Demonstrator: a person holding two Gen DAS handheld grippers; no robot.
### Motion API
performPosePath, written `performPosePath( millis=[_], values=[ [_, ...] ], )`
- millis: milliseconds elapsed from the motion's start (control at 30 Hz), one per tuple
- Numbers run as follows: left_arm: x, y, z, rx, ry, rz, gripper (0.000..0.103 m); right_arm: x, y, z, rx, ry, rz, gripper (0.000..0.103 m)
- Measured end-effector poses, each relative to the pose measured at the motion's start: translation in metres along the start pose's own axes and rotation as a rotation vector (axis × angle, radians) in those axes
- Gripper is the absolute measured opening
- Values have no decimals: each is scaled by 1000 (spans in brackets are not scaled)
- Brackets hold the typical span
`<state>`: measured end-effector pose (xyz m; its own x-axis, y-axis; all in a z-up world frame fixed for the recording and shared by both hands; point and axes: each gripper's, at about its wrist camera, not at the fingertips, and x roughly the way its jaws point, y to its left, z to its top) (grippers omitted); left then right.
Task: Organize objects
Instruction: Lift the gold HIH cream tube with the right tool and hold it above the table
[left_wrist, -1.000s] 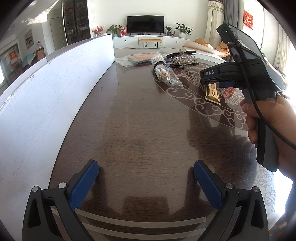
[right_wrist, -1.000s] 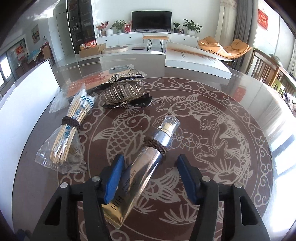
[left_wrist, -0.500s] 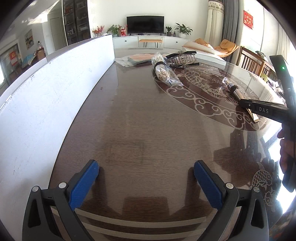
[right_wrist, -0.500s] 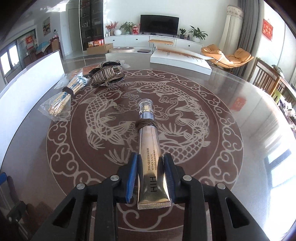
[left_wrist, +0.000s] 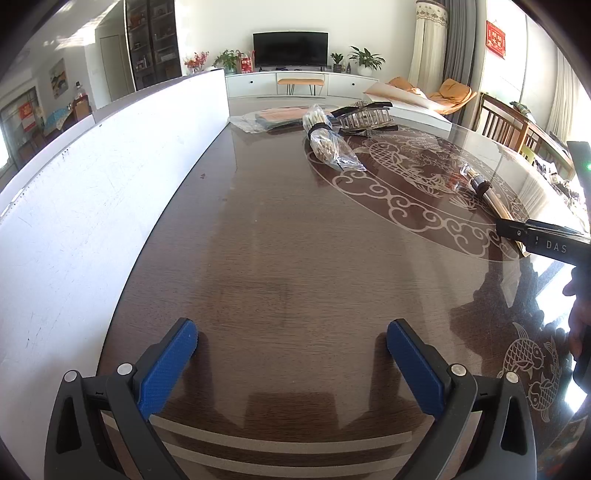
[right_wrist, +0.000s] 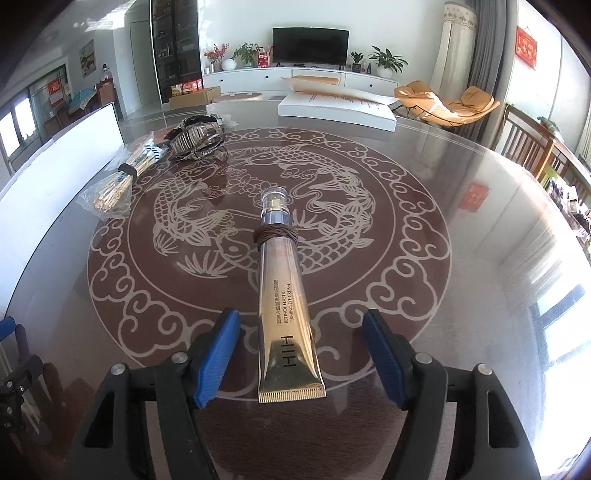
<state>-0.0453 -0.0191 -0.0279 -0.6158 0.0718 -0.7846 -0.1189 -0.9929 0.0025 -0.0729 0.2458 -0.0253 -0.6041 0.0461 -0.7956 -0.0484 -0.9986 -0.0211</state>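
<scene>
Low in the right wrist view, right gripper (right_wrist: 299, 347) just spread apart, pads clear of the gold cream tube (right_wrist: 284, 295) lying flat between them on the glass table (right_wrist: 461, 221). Left gripper (left_wrist: 291, 363) wide open over bare wood. Upper left: bagged chopsticks (right_wrist: 118, 184), then hair clip (right_wrist: 197, 138).

Home living room: television (right_wrist: 310, 45), houseplants (right_wrist: 386, 61), lounge chairs (right_wrist: 447, 101), dining table (right_wrist: 480, 229).

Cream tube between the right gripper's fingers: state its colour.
Shiny gold cream tube, clear cap; best in the right wrist view.
</scene>
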Motion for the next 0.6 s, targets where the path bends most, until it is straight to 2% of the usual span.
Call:
performPosePath(
  millis=[300, 600],
  values=[
    [0, 0, 0, 0, 0, 0, 103, 4, 4, -1, -21, 18, 31, 94],
    [-1, 0, -2, 3, -1, -3, 103, 6, 5, -1, -26, 26, 33, 99]
  ],
)
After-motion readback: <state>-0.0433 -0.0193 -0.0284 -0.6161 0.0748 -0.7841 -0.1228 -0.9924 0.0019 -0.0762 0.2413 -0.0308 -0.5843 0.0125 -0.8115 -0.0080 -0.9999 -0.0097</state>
